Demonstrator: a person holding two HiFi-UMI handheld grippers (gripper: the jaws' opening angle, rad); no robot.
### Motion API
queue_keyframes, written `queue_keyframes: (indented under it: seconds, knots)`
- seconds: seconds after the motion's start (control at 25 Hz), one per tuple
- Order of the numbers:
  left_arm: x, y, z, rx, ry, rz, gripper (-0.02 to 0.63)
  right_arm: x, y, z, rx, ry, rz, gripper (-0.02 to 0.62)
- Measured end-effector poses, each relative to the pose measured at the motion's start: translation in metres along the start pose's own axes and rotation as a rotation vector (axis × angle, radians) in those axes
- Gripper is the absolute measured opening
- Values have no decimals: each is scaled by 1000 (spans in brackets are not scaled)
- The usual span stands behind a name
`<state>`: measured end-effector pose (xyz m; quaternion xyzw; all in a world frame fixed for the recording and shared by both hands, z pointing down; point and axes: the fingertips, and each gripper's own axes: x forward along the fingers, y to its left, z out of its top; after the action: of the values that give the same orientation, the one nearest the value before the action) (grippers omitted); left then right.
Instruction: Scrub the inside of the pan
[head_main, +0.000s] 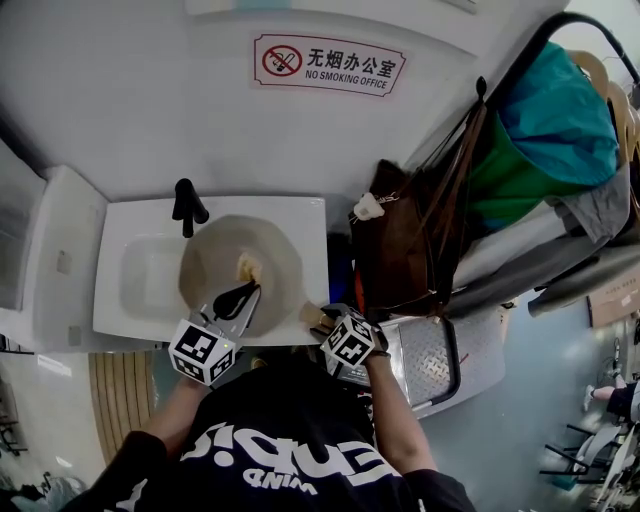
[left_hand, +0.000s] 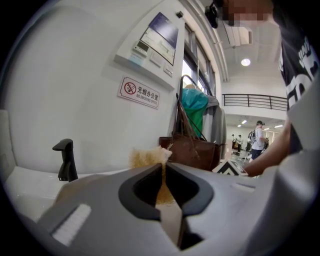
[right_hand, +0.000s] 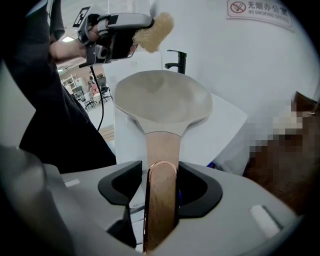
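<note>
1. At the left of the head view sits the white sink with its black tap at the back rim. We judge the work is done over this basin so that drips and loosened dirt fall into it
2. The pan is middle-left in that view, held over the sink with its pale inside turned up towards us. This leaves the whole inner face open to the scrubbing
3. Our left gripper has its jaws pinched close together on the tan sponge. Most of the sponge sticks out past the tips, so we take it that soft material, not the jaws, is meant to meet the pan. In the right gripper view the sponge hangs above the pan at upper left, apart from it
4. Our right gripper, at lower middle of its own view, has its jaws clamped on the wooden pan handle near its end. We judge this grip is there to steady the pan against the push of scrubbing
5. The brown bag hangs right of centre, just beside the sink, and plays no part in the task
</note>
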<state>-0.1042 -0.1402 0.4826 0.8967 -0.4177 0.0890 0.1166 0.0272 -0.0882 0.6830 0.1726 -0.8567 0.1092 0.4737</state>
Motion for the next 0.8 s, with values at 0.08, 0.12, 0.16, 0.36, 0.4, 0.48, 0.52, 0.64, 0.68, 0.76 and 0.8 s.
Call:
queue_keyframes:
  seconds: [0.08, 0.12, 0.16, 0.36, 0.4, 0.48, 0.52, 0.64, 0.68, 0.76, 0.8]
  knots:
    - [0, 0, 1, 0, -3, 3, 23, -1, -1, 0, -7, 6, 0, 215]
    - [0, 0, 1, 0, -5, 3, 23, -1, -2, 0, -11, 9, -2, 212]
    - [1, 0, 2, 0, -7, 4, 23, -1, -3, 0, -16, 14, -6, 206]
    - [1, 1, 3, 1, -6, 11, 23, -2, -5, -1, -35, 49, -7, 170]
    - [1, 1, 3, 1, -5, 11, 23, -2, -5, -1, -35, 55, -4, 169]
    - [2, 1, 3, 3, -1, 10, 23, -4, -4, 0, -32, 62, 4, 169]
    - [4, 1, 3, 3, 2, 9, 23, -6, -4, 1, -30, 65, 9, 167]
    - [10, 0, 0, 9, 19, 3, 23, -14, -4, 7, -35, 77, 25, 167]
    - [13, 0, -2, 12, 28, -2, 23, -16, -5, 8, -37, 82, 29, 167]
    - [20, -3, -7, 18, 56, -29, 23, -19, -5, 10, -40, 96, 34, 167]
    - [24, -6, -12, 16, 78, -59, 23, -20, -5, 10, -40, 103, 36, 169]
